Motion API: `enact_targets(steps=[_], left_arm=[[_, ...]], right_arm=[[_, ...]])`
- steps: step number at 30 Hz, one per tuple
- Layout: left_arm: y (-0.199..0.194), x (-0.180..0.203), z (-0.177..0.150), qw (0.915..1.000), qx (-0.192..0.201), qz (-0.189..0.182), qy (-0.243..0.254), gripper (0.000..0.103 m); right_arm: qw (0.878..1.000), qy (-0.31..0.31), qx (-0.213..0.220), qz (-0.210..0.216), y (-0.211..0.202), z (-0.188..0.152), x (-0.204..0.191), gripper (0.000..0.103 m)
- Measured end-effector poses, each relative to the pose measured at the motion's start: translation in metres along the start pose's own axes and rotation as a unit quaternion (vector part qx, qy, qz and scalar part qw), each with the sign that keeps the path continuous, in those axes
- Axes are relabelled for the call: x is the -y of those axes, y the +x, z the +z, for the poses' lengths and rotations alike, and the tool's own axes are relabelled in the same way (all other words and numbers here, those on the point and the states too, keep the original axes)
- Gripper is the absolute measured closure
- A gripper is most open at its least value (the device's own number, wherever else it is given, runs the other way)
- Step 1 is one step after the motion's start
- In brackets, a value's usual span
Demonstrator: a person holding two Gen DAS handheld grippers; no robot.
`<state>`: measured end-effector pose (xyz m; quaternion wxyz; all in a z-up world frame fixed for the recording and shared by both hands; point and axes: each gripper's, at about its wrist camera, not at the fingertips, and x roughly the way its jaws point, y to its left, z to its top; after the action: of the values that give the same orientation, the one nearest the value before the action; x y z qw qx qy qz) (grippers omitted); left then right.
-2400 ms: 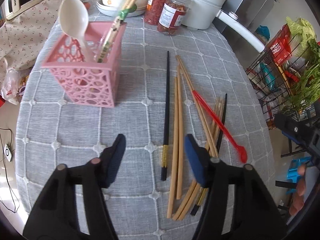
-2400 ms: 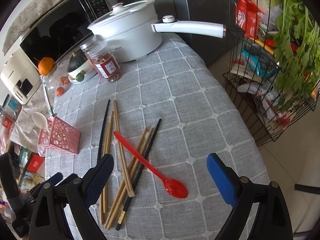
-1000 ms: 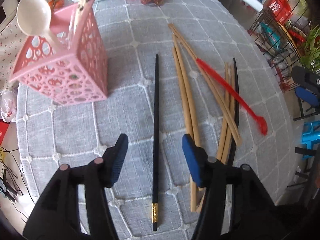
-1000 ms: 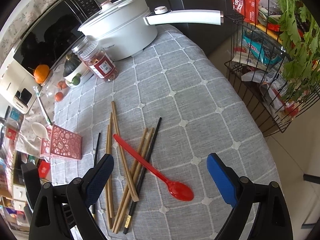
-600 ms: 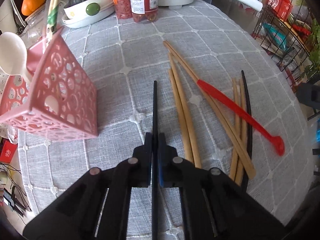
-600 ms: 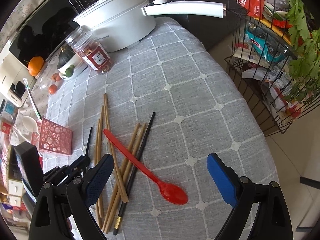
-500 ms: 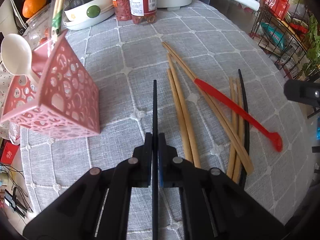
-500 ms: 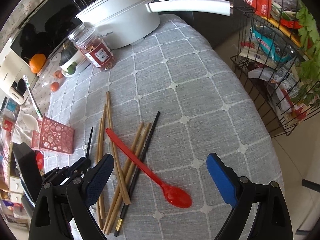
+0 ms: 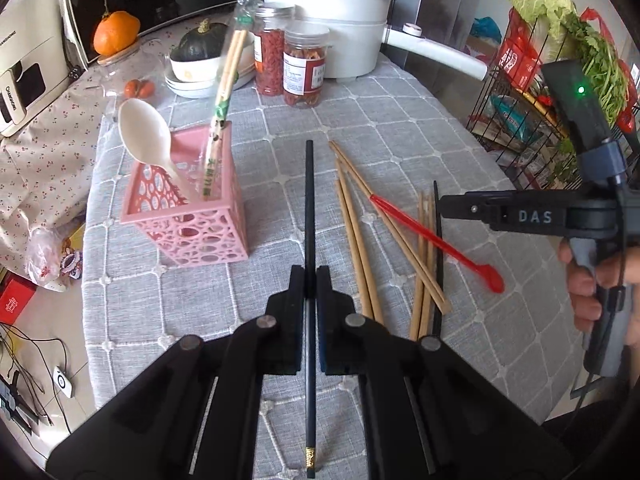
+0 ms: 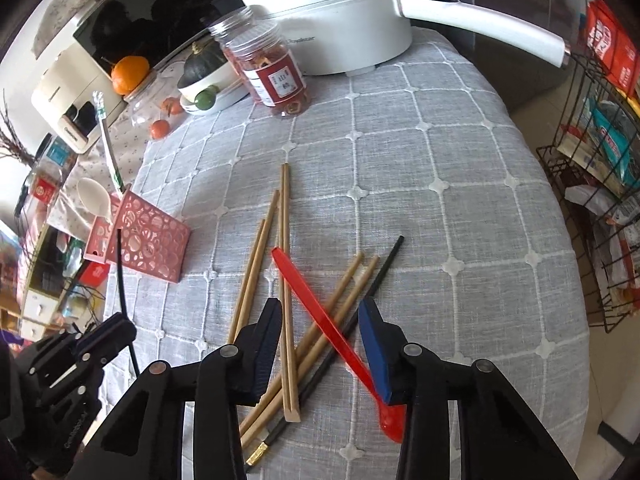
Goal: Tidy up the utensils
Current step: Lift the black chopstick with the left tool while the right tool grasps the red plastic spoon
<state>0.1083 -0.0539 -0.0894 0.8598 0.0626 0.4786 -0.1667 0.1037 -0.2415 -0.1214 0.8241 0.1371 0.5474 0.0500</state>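
Left tool [image 9: 310, 280]: clenched on the black chopstick [image 9: 309, 200], pinched near mid-length, gold-banded tail hanging below the pads. Chopstick appears clear of the bench [image 9: 400, 136]. Right tool [image 10: 320, 336]: jaws closing, low over the loose pile. The red spoon [image 10: 316, 316] handle lies between the pads alongside several wooden chopsticks [image 10: 286, 280] and a second black chopstick [image 10: 376, 276]; pads not visibly pressing on anything yet.

Risks, largest item first.

Bench: cloth-covered and quilted; low pads may snag the fabric and drag the pile.

Pink holder [image 9: 188, 208]: light openwork basket, left of the pile, already carrying a white spoon [image 9: 146, 140] and wrapped chopsticks [image 9: 224, 96] leaning out. A long stick striking the rim at an angle could tip it or knock those out.

Red spoon: crossed over the wooden sticks. The right tool's closing jaws likely gather two or three items at once; the extras may slide free on the lift.

Black chopstick in the left tool: thin, smooth, held at one narrow point. Likely to pivot in the pads and miss the holder's opening.
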Motion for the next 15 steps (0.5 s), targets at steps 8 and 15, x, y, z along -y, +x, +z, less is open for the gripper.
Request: enact_targets(steps=[8,15], left_arm=[[-0.010,-0.018,-0.013,1.0000,0.000,-0.001,-0.010,0.096],[-0.013,-0.026,-0.018,0.9998,-0.002,-0.004,-0.018,0.096]], right_arm=[[0.995,-0.080,-0.026,-0.056,0.027,0.000,-0.023,0.079],[0.986,-0.137,-0.044,-0.082,0.044,-0.006,-0.042,0.080]])
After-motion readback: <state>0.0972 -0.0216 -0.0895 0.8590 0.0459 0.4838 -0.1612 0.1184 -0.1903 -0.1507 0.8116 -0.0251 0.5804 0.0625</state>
